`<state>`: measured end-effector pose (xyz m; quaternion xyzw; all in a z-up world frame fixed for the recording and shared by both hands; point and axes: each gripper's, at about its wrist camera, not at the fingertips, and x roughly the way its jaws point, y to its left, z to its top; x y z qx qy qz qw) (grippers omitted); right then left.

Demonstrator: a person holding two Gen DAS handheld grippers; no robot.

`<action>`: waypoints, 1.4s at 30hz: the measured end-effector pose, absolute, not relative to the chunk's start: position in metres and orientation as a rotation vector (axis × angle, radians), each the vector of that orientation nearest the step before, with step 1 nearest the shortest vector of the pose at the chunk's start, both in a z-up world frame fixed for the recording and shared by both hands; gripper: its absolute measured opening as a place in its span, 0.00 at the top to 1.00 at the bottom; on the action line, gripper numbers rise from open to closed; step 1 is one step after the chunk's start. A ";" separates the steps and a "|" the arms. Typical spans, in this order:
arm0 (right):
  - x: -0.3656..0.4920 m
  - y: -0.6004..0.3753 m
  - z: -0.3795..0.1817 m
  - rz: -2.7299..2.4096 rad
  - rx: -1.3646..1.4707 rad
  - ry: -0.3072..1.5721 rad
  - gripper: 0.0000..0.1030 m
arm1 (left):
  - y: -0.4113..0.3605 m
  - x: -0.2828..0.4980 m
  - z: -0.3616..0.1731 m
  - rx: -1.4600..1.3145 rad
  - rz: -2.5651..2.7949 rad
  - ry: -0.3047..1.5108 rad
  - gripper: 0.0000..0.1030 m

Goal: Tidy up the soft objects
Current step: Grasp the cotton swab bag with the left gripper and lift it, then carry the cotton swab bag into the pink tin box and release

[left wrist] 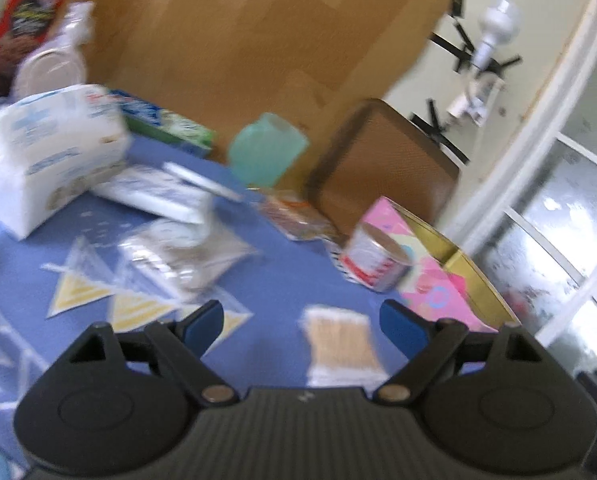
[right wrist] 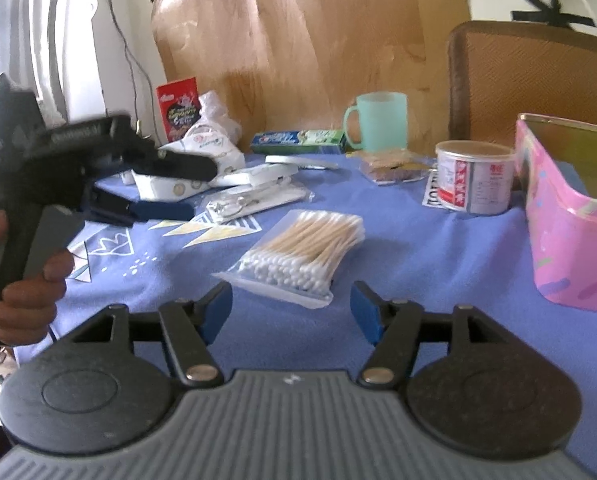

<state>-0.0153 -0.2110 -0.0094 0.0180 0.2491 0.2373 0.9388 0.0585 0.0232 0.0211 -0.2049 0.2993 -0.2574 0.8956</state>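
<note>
Bagged cotton swabs (right wrist: 302, 258) nearest, pink box (right wrist: 566, 248) holding something pink

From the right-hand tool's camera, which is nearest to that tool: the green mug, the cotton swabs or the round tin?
1. Cotton swabs, straight ahead of the right gripper.
2. Round tin, farther back, right.
3. Green mug, at the table's far edge.

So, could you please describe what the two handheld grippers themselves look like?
Both match. The right gripper has a ribbed grey body, two round black discs, black linkage arms with silver pivot pins, and blue pads on its jaws. The left gripper shows the same parts. Seen from the right wrist view, it also has a black housing above a grey handle held by a hand.
</note>
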 end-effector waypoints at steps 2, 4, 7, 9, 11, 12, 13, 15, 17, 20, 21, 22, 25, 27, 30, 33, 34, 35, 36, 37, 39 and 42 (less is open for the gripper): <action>-0.010 -0.206 -0.007 0.489 0.002 0.516 0.27 | 0.010 0.064 0.020 -0.400 -0.546 0.646 0.10; -0.002 -0.199 -0.007 0.491 -0.046 0.524 0.25 | -0.004 0.072 0.013 -0.389 -0.559 0.694 0.10; 0.012 -0.190 -0.013 0.493 -0.089 0.570 0.31 | -0.025 0.080 -0.003 -0.386 -0.596 0.761 0.33; 0.009 -0.187 -0.012 0.507 -0.114 0.549 0.56 | -0.038 0.077 -0.002 -0.344 -0.608 0.764 0.43; 0.003 -0.188 -0.010 0.476 -0.131 0.512 0.59 | -0.048 0.072 0.008 -0.322 -0.609 0.743 0.43; -0.001 -0.190 -0.008 0.459 -0.135 0.485 0.59 | -0.052 0.070 0.016 -0.320 -0.627 0.721 0.43; -0.006 -0.196 -0.005 0.436 -0.142 0.449 0.60 | -0.056 0.068 0.026 -0.323 -0.648 0.699 0.43; -0.013 -0.209 0.007 0.390 -0.138 0.379 0.60 | -0.070 0.069 0.046 -0.320 -0.695 0.655 0.43; -0.017 -0.226 0.022 0.340 -0.116 0.325 0.60 | -0.091 0.071 0.066 -0.296 -0.744 0.611 0.43; -0.020 -0.255 0.038 0.251 -0.095 0.273 0.60 | -0.134 0.074 0.087 -0.239 -0.818 0.569 0.43; -0.021 -0.265 0.041 0.218 -0.087 0.262 0.60 | -0.151 0.076 0.092 -0.221 -0.847 0.560 0.43; -0.022 -0.278 0.043 0.181 -0.076 0.256 0.60 | -0.165 0.077 0.095 -0.211 -0.870 0.557 0.43; -0.022 -0.313 0.045 0.088 -0.026 0.252 0.60 | -0.208 0.082 0.098 -0.200 -0.921 0.557 0.36; -0.018 -0.334 0.043 0.008 0.003 0.260 0.59 | -0.231 0.083 0.097 -0.180 -0.926 0.557 0.22; -0.006 -0.361 0.035 -0.164 0.026 0.292 0.48 | -0.241 0.080 0.090 -0.159 -0.908 0.571 0.19; -0.010 -0.380 0.033 -0.206 0.089 0.279 0.48 | -0.222 0.073 0.082 -0.174 -0.885 0.576 0.19; -0.014 -0.383 0.034 -0.208 0.105 0.267 0.48 | -0.210 0.071 0.080 -0.178 -0.870 0.572 0.19; -0.015 -0.384 0.035 -0.210 0.113 0.255 0.48 | -0.199 0.069 0.078 -0.186 -0.856 0.570 0.19; -0.017 -0.383 0.036 -0.204 0.120 0.241 0.48 | -0.187 0.067 0.075 -0.197 -0.841 0.570 0.19; -0.018 -0.378 0.038 -0.185 0.127 0.227 0.48 | -0.171 0.064 0.071 -0.213 -0.822 0.570 0.19; -0.018 -0.365 0.043 -0.131 0.124 0.204 0.48 | -0.141 0.059 0.063 -0.240 -0.776 0.570 0.19; -0.019 -0.335 0.048 -0.027 0.088 0.193 0.49 | -0.092 0.052 0.051 -0.277 -0.668 0.560 0.19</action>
